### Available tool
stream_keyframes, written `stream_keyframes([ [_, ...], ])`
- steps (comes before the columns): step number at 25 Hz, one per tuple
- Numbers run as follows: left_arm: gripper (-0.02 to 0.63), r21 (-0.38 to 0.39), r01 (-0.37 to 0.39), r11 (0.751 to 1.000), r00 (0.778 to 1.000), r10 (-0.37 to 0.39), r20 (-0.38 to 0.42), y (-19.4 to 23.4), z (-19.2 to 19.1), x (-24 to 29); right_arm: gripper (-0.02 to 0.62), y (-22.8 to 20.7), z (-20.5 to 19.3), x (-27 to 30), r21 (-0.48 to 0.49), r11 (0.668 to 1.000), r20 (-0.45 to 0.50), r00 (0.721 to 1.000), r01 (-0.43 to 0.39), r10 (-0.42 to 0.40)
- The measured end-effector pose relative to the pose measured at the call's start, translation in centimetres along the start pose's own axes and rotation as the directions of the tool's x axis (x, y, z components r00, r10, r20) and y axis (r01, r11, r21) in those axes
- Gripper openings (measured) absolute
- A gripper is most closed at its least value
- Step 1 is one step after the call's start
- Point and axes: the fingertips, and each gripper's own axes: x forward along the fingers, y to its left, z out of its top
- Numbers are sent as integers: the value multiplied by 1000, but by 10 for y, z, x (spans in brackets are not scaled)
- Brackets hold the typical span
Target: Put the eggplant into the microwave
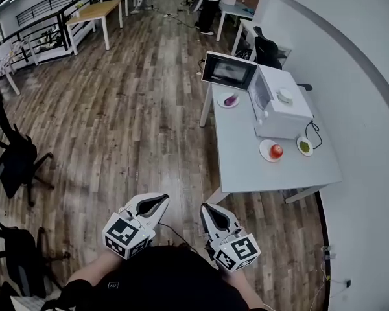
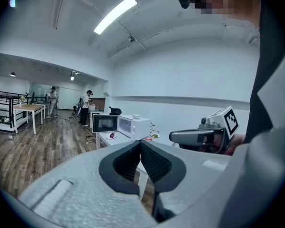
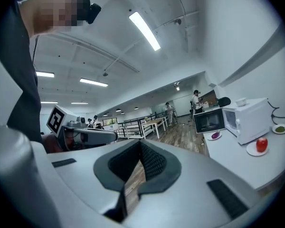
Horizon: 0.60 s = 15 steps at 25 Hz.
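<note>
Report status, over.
Left tool shut, empty; right tool shut, empty. Eggplant on plate beside microwave, door open. Table out of reach, nothing seen blocking.

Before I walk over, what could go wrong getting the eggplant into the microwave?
The eggplant lies on a small plate close by the open microwave door, so a reaching gripper may knock the door. The left gripper and right gripper are shut; unopened, they could shove the eggplant away.

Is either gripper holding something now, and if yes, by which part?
Nothing is held. The left gripper and the right gripper are both shut with nothing between the jaws.
</note>
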Motion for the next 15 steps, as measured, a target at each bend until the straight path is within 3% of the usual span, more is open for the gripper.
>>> stream_keyframes([
  [9,9,15,-43,999,999,43,3,-28,9,24,15,-33,0,-37,10,1000,7,1000,0,0],
  [15,9,26,-36,999,999,36,3,-20,9,44,17,-45,0,-26,-21,1000,-10,1000,3,-4],
])
